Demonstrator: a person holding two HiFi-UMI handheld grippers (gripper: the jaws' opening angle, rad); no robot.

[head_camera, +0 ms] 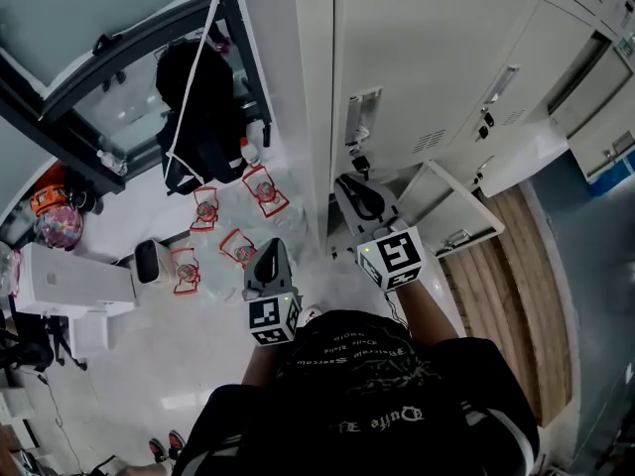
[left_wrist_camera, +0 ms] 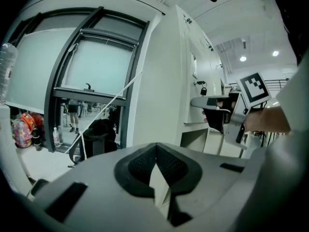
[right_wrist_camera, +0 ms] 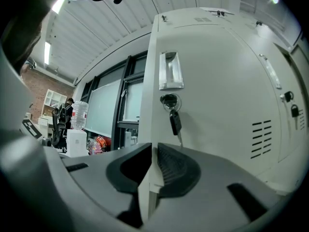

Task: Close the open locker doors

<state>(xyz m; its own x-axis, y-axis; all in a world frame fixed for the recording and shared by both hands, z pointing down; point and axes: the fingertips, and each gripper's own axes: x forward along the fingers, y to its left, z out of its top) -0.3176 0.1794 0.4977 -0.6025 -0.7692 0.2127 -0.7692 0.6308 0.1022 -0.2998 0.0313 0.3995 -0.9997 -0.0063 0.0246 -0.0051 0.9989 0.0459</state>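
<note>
in the head view the lockers (head_camera: 427, 67) stand ahead, and one open locker door (head_camera: 451, 216) sticks out low down, just right of the right hand-held gripper (head_camera: 355, 191); a second pale panel (head_camera: 521, 157) further along seems to be another open door. i judge such a door to be thin painted sheet metal: light, stiff, smooth and a little slippery, swinging freely on its hinges, so it probably wants a flat push near its free edge, far from the hinge side, and no pinch. the left hand-held gripper (head_camera: 269, 251) hangs lower, apart from the lockers. in the left gripper view its pads are pressed together with nothing between them, and it touches nothing; the side wall of the lockers (left_wrist_camera: 169, 81) is ahead and the right hand-held gripper shows beside it. in the right gripper view the jaws are drawn together with only a thin pale line between the pads, pinching nothing; they point level at a closed door (right_wrist_camera: 227, 105) with its handle (right_wrist_camera: 170, 70) and hanging key (right_wrist_camera: 175, 121), not yet at the open one.
</note>
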